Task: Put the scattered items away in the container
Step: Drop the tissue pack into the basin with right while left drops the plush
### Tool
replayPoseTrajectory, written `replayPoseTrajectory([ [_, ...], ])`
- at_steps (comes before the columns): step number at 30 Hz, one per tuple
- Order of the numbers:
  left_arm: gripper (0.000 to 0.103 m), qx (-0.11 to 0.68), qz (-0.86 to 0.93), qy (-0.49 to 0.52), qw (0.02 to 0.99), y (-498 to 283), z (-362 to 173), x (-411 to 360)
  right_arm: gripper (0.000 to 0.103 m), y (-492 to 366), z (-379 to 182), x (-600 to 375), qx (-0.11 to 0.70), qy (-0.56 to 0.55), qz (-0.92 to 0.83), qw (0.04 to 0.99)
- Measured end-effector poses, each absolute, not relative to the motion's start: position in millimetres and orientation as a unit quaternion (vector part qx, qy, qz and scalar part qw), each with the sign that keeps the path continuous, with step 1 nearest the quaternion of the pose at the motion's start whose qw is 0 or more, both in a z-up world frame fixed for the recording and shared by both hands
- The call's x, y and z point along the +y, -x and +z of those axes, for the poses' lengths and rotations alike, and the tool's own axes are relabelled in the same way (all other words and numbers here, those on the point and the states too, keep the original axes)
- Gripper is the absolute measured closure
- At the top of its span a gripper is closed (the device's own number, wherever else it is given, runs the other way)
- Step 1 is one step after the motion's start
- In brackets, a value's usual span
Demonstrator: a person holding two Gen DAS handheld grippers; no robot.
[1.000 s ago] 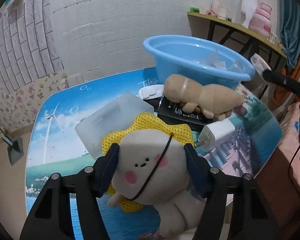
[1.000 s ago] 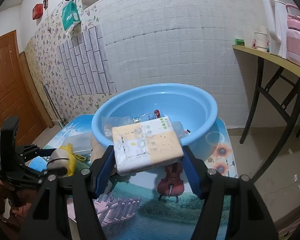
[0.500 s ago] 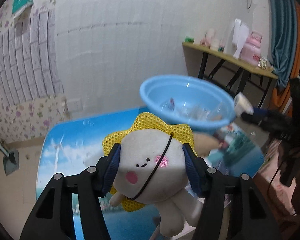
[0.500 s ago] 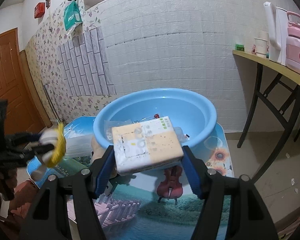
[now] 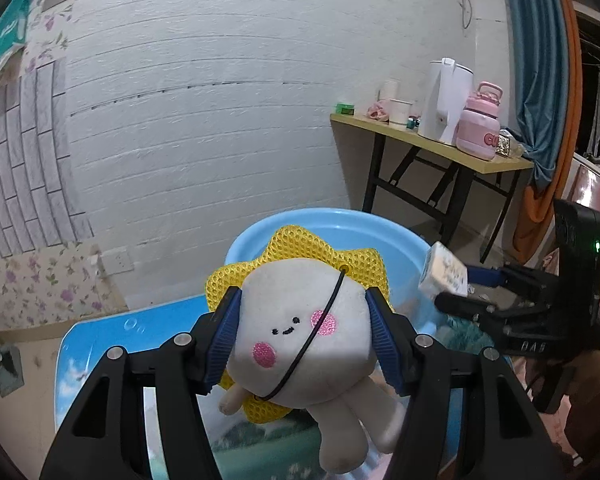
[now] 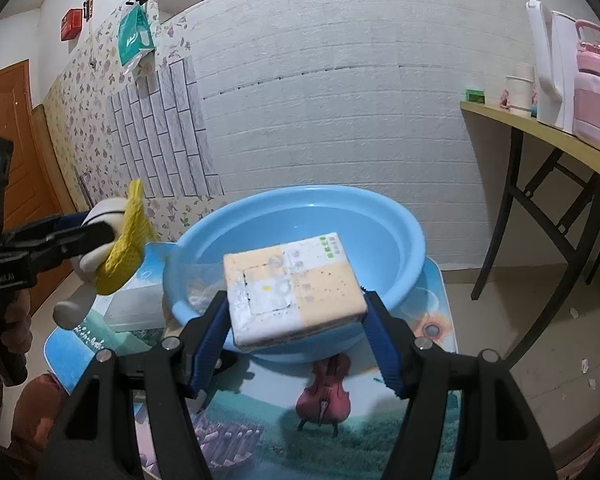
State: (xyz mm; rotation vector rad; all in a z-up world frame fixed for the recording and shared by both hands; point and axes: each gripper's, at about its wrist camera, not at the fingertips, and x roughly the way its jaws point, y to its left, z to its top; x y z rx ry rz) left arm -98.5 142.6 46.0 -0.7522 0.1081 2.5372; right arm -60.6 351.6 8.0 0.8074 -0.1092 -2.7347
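My left gripper (image 5: 304, 340) is shut on a white plush toy (image 5: 300, 344) with a yellow mesh collar and holds it in the air in front of the blue basin (image 5: 340, 228). My right gripper (image 6: 296, 328) is shut on a flat orange-and-white packet (image 6: 292, 284) and holds it over the near rim of the basin (image 6: 400, 224). The plush toy in the left gripper also shows at the left of the right wrist view (image 6: 112, 248). The packet in the right gripper shows at the right of the left wrist view (image 5: 444, 272).
The basin stands on a low table with a printed picture top (image 6: 340, 420). A translucent box (image 6: 132, 300) lies left of the basin. A side table (image 5: 440, 148) with a kettle and a pink jug stands by the white brick wall.
My left gripper has lifted the plush toy off the table and up toward the basin. My right gripper has moved the packet closer over the basin's rim.
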Motion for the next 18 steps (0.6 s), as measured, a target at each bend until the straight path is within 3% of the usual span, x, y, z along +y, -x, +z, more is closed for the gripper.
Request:
replayPoseTrajectory([
  [18, 0.029, 0.046, 0.922, 0.289, 0.254, 160, 34, 180, 0.037, 124, -8, 358, -0.055, -0.289, -0.944, 0.148],
])
